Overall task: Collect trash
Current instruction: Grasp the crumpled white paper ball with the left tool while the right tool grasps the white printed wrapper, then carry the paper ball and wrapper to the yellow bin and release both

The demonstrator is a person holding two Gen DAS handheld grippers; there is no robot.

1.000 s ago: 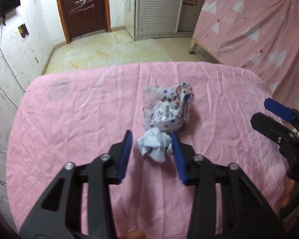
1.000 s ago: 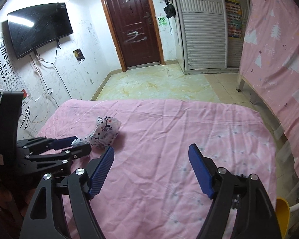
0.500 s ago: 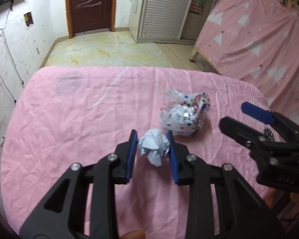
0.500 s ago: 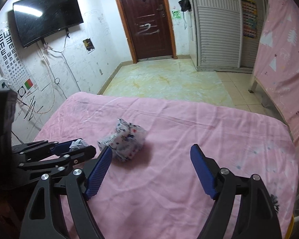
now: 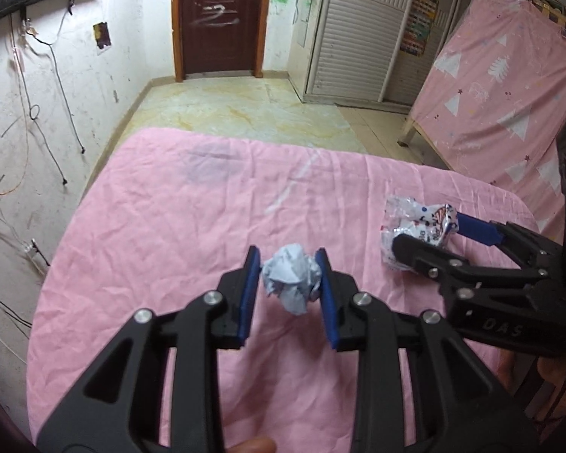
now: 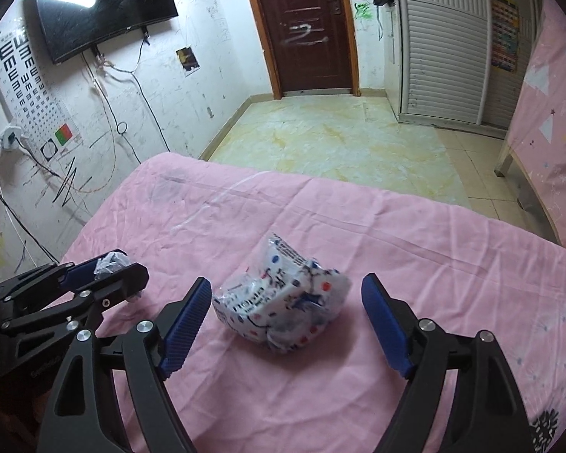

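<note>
Left gripper (image 5: 288, 283) pinches the paper ball (image 5: 291, 278) clear of the pink sheet (image 5: 169, 226), right gripper (image 6: 286, 324) gapes wide astride the wrapper (image 6: 283, 309) lying there, so drop low, centre it, then squeeze gently.

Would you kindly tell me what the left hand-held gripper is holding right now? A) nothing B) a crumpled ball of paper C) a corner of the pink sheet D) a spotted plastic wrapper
B: the left hand-held gripper has its blue pads pressed on the crumpled ball of paper, held clear of the pink sheet.
</note>
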